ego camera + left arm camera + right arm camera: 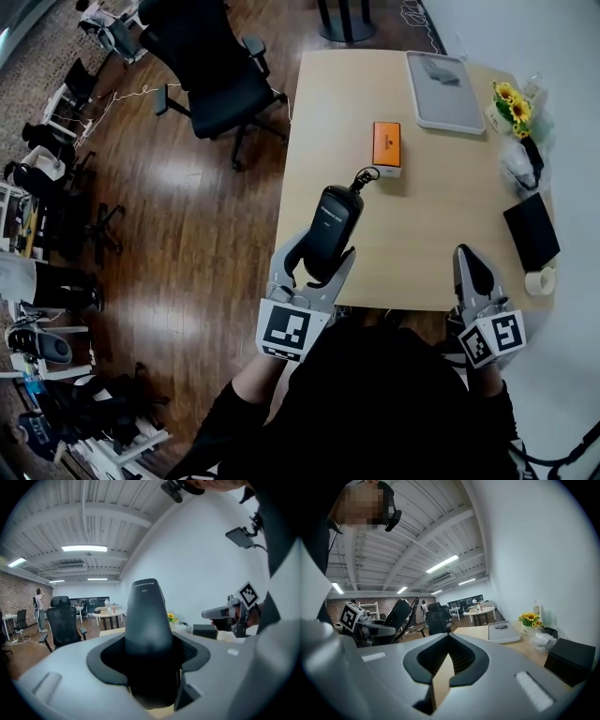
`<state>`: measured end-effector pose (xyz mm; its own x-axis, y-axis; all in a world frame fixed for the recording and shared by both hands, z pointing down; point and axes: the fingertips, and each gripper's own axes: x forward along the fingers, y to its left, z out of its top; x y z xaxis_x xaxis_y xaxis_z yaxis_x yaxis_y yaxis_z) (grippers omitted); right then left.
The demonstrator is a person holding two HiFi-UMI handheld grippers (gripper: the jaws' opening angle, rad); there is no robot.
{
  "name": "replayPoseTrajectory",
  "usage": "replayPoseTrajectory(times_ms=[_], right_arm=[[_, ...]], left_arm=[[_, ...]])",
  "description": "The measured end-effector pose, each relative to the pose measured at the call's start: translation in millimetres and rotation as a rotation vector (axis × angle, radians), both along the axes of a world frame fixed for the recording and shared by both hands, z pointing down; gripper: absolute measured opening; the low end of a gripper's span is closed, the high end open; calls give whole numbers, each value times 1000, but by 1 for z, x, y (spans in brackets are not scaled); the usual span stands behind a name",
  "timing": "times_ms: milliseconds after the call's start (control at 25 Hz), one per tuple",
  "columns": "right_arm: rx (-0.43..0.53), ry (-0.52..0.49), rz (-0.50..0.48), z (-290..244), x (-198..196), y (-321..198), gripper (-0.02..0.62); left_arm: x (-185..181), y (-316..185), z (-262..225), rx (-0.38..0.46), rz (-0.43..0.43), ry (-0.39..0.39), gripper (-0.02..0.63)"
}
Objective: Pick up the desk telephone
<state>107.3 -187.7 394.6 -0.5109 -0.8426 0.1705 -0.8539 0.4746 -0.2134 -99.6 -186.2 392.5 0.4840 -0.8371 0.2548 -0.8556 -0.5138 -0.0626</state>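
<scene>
A black telephone handset is up in the air over the near left part of the wooden table. My left gripper is shut on its lower half. In the left gripper view the handset stands upright between the jaws, filling the gap. A short black cord hangs at its far end. My right gripper hovers at the table's near right edge, shut with nothing in it. The right gripper view shows its jaws nearly together over bare table, with the left gripper and handset off to the left.
An orange box lies mid-table. At the far end sit a grey tray and sunflowers. A plastic bag, a black box and a tape roll line the right edge. A black office chair stands to the left.
</scene>
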Motion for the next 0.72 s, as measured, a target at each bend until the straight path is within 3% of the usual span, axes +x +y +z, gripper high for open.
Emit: replayPoseTrajectory(times_ms=[200, 720], right_arm=[[3, -1, 1, -1, -1, 3, 0], [9, 6, 31, -4, 5, 8, 0]], left_arm=[[7, 7, -18, 79, 1, 96, 264], [11, 10, -20, 88, 34, 121, 262]])
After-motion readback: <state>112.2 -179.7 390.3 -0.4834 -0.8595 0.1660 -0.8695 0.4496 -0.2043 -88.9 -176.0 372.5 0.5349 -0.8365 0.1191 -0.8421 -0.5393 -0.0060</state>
